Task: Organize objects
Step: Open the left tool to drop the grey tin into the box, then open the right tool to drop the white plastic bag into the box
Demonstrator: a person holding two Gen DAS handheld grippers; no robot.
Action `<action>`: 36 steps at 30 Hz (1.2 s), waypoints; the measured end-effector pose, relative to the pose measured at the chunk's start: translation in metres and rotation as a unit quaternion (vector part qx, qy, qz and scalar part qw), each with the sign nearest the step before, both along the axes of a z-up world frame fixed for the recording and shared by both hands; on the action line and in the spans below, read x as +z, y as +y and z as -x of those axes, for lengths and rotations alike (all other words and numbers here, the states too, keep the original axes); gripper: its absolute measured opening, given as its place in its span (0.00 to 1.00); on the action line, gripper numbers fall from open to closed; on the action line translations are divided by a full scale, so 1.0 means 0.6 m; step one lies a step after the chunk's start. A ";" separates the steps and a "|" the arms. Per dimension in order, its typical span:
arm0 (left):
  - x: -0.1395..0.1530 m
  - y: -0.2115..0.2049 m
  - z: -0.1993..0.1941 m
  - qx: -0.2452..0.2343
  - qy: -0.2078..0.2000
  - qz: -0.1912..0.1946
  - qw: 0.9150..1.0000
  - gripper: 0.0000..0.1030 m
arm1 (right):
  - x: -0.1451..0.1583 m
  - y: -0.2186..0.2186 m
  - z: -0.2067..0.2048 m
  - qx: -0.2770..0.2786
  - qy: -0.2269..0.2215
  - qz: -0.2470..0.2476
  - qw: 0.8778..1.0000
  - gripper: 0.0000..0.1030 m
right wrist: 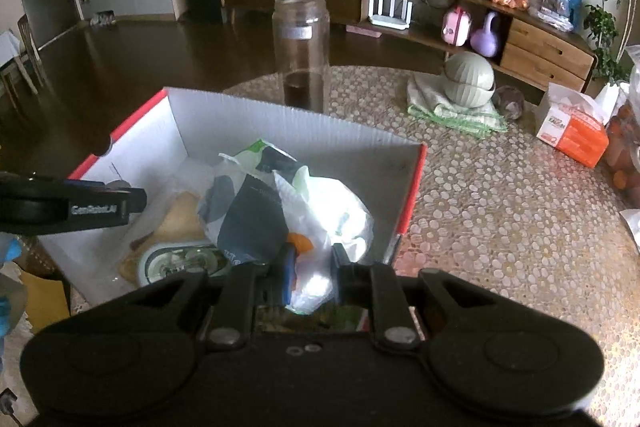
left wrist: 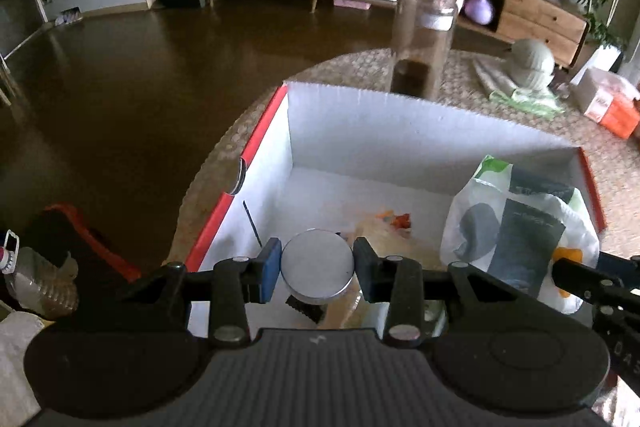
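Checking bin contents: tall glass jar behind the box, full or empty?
Nearly empty: the tall glass jar stands upright behind the box, with only a dark layer at its bottom.

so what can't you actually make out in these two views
- Body of the silver-lidded container in the left hand-held gripper: left wrist view, the lid and gripper frame hide it.
- Print on the white plastic bag in the right hand-held gripper: right wrist view, glare washes it out.
- Floor of the white box: both views, bag and packets cover much of it.
- Tall glass jar: left wrist view, motion-blurred.
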State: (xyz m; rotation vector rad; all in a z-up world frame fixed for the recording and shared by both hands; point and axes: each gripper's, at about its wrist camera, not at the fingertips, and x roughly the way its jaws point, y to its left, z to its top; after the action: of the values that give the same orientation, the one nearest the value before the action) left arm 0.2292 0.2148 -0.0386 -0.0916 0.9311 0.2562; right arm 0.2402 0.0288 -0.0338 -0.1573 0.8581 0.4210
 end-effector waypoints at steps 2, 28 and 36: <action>-0.011 0.006 -0.008 0.002 0.008 0.002 1.000 0.37 | -0.006 0.005 -0.001 0.003 0.000 0.007 1.000 0.18; -0.015 -0.005 0.007 -0.009 0.016 0.000 1.000 0.68 | 0.002 -0.010 0.029 0.049 0.020 0.002 0.999 0.29; 0.011 -0.016 0.045 -0.011 -0.005 0.003 1.000 0.68 | 0.026 -0.025 0.055 0.058 0.006 -0.010 0.998 0.34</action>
State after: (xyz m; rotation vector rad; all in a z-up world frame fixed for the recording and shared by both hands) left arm 0.2022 0.2050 -0.0320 -0.0882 0.9225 0.2322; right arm 0.2071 0.0140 -0.0181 -0.1876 0.8582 0.5399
